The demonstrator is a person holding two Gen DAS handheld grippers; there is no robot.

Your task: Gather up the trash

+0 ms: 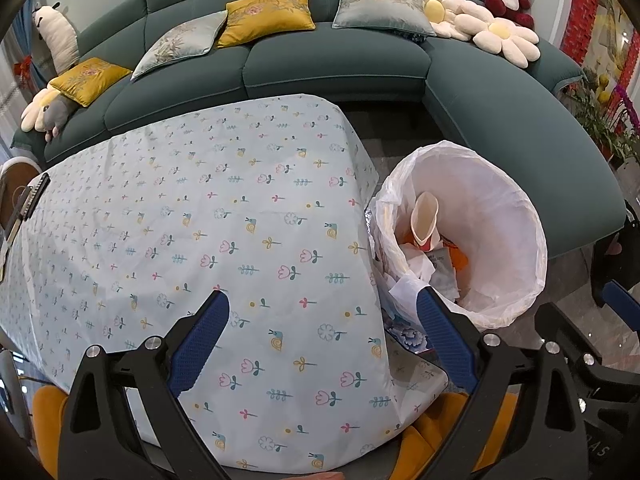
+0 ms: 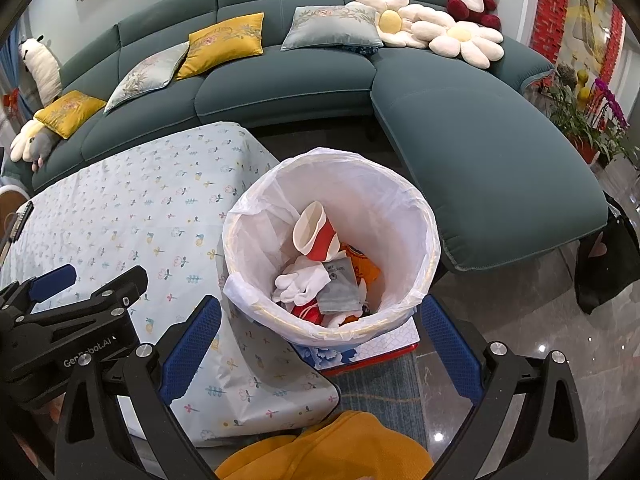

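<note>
A bin [image 2: 416, 204] lined with a white bag stands on the floor by the table's right end. Inside lie a red-and-white paper cup [image 2: 316, 236], white tissues [image 2: 300, 280], a grey packet [image 2: 340, 288] and an orange wrapper [image 2: 366, 270]. My right gripper [image 2: 320, 304] hovers open over the bin's near rim, holding nothing. My left gripper [image 1: 324, 300] is open above the flowered tablecloth [image 1: 200, 220], with nothing between its fingers. The same bin [image 1: 520, 216] and cup [image 1: 426, 220] show at the right of the left wrist view. The left gripper [image 2: 96, 280] also appears in the right wrist view.
A teal corner sofa [image 2: 480, 152] with cushions and plush toys wraps around behind. A dark remote [image 1: 34, 196] lies at the table's far left edge. A blue-and-white box [image 2: 360, 354] sits under the bin. Orange fabric [image 2: 328, 448] is close below; a dark bag [image 2: 608, 256] hangs right.
</note>
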